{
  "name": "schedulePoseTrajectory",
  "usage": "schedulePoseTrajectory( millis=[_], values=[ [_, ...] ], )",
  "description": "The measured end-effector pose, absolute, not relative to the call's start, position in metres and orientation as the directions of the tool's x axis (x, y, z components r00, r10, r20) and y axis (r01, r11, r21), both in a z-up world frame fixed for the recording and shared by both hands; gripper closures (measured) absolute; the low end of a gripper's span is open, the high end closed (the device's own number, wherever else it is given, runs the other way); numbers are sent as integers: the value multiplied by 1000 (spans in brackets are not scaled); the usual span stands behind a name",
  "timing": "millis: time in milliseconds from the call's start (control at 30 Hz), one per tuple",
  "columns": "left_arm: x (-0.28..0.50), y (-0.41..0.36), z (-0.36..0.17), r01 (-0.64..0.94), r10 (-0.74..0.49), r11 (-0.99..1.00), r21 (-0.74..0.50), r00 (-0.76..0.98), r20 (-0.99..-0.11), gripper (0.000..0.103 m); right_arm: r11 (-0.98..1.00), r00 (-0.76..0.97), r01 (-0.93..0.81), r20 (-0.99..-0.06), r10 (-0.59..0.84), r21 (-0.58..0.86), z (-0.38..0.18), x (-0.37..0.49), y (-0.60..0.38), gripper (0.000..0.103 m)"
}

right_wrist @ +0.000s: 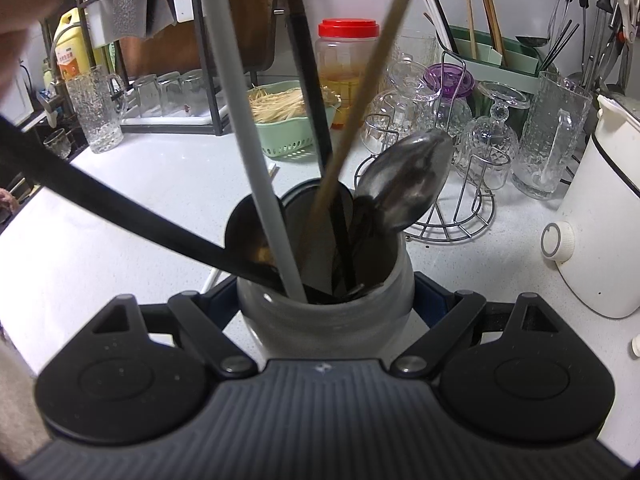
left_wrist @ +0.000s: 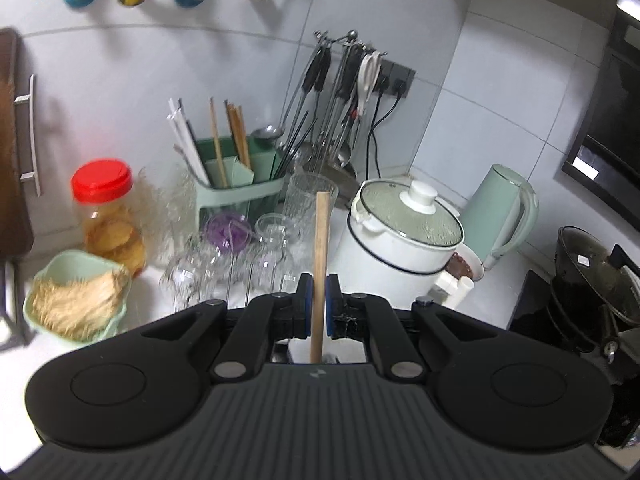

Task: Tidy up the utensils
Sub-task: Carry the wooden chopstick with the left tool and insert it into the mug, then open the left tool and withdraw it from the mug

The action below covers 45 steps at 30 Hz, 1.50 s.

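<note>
My left gripper (left_wrist: 319, 304) is shut on a wooden utensil handle (left_wrist: 321, 264) that stands upright between its blue pads. The same wooden handle (right_wrist: 360, 92) slants down into a grey ceramic utensil jar (right_wrist: 326, 320) in the right wrist view. My right gripper (right_wrist: 326, 300) is shut on the jar's sides. The jar also holds a grey handle (right_wrist: 256, 152), black handles (right_wrist: 308, 92) and a metal spoon (right_wrist: 408, 184). A green utensil holder (left_wrist: 236, 176) with chopsticks stands at the back.
A glass rack with several glasses (right_wrist: 440, 128), a red-lidded jar (left_wrist: 106, 212), a green basket (left_wrist: 76, 300), a white electric pot (left_wrist: 404, 236), a pale green kettle (left_wrist: 500, 212) and hanging utensils (left_wrist: 340, 92) crowd the white counter (right_wrist: 140, 200). A wok (left_wrist: 596, 276) sits right.
</note>
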<state>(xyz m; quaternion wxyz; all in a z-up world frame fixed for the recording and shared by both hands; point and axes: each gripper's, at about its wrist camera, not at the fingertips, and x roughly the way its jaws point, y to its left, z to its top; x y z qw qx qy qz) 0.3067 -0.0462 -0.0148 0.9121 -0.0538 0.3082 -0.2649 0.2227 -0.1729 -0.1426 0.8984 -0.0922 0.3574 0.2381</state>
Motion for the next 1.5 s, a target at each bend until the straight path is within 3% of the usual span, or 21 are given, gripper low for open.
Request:
schedulePoseTrajectory(
  millis=[433, 733, 1367, 1433, 1500],
  values=[
    [287, -37, 1, 355, -498, 866, -352, 548, -673, 95, 869, 633, -495, -683, 364, 5, -142, 220, -175, 13],
    [284, -46, -8, 308, -441, 893, -328, 448, -778, 95, 867, 629, -499, -686, 365, 4, -142, 219, -175, 13],
    [274, -44, -18, 262, -430, 902, -343, 477, -767, 95, 870, 633, -494, -685, 361, 2, -141, 220, -175, 13],
    [273, -41, -15, 254, -431, 902, -349, 488, -759, 90, 871, 633, -492, -685, 360, 3, -141, 220, -174, 13],
    [271, -37, -11, 239, -423, 906, -349, 506, -752, 66, 872, 635, -489, -686, 357, 2, -141, 220, -174, 13]
  ],
)
